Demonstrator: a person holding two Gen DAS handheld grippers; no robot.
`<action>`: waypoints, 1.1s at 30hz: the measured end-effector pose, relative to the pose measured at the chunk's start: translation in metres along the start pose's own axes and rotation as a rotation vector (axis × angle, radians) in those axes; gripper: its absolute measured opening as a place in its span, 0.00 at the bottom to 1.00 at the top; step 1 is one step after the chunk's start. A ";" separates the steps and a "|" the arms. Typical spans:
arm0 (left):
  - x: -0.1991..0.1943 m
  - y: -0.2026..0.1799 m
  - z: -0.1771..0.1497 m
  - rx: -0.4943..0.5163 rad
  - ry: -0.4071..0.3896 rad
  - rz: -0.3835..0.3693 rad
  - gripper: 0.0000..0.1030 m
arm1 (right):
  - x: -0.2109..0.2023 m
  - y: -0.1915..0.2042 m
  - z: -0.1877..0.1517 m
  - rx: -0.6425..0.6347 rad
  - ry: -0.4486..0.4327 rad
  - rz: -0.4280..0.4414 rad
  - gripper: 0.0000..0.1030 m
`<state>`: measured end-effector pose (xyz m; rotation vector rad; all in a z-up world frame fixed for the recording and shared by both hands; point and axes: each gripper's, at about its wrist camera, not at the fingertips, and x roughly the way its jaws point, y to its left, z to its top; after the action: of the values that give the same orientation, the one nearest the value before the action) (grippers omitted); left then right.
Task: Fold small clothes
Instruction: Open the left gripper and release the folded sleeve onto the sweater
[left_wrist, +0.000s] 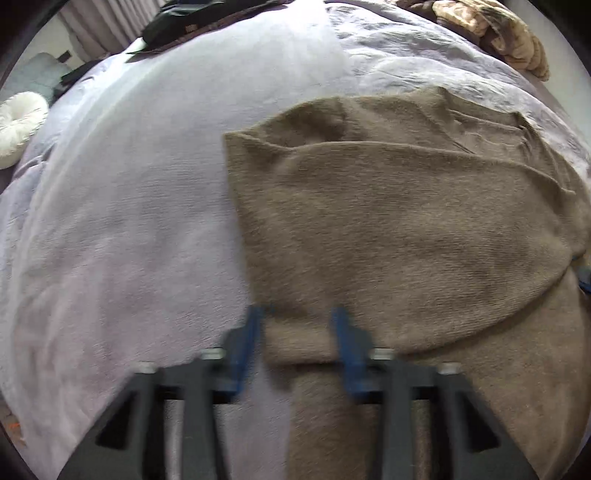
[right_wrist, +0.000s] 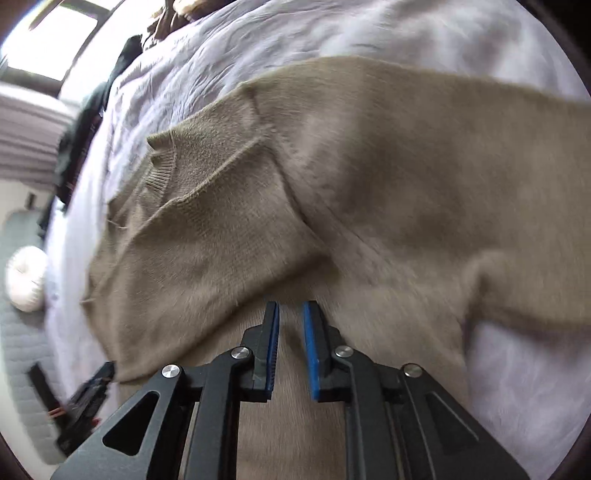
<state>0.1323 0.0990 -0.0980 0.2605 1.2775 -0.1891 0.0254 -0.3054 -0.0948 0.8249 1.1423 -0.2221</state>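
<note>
A brown knitted sweater (left_wrist: 399, 221) lies partly folded on a lilac bedspread (left_wrist: 129, 221). In the left wrist view my left gripper (left_wrist: 299, 317) is open, its blue fingers straddling the sweater's folded lower left corner without pinching it. In the right wrist view the sweater (right_wrist: 369, 177) fills the middle, its ribbed collar (right_wrist: 162, 162) at the left with a sleeve folded across. My right gripper (right_wrist: 291, 314) is over the sweater with its blue pads a small gap apart and nothing between them. The left gripper also shows at the lower left (right_wrist: 88, 398).
A white round cushion (left_wrist: 18, 122) lies on the floor to the left, also visible in the right wrist view (right_wrist: 26, 277). Dark clothes (left_wrist: 177, 22) lie at the bed's far edge. A patterned brown blanket (left_wrist: 509, 37) sits at the far right.
</note>
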 end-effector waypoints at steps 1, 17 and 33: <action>-0.005 0.005 0.000 -0.021 -0.005 -0.010 0.69 | -0.004 -0.002 -0.003 0.001 0.003 0.004 0.17; -0.062 -0.022 -0.027 -0.025 -0.014 0.019 1.00 | -0.048 -0.014 -0.066 -0.024 0.035 0.042 0.65; -0.070 -0.077 -0.049 -0.008 0.087 -0.046 1.00 | -0.073 -0.045 -0.092 0.004 0.056 0.032 0.79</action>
<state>0.0457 0.0394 -0.0503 0.2348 1.3711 -0.2136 -0.0962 -0.2920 -0.0670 0.8567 1.1809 -0.1752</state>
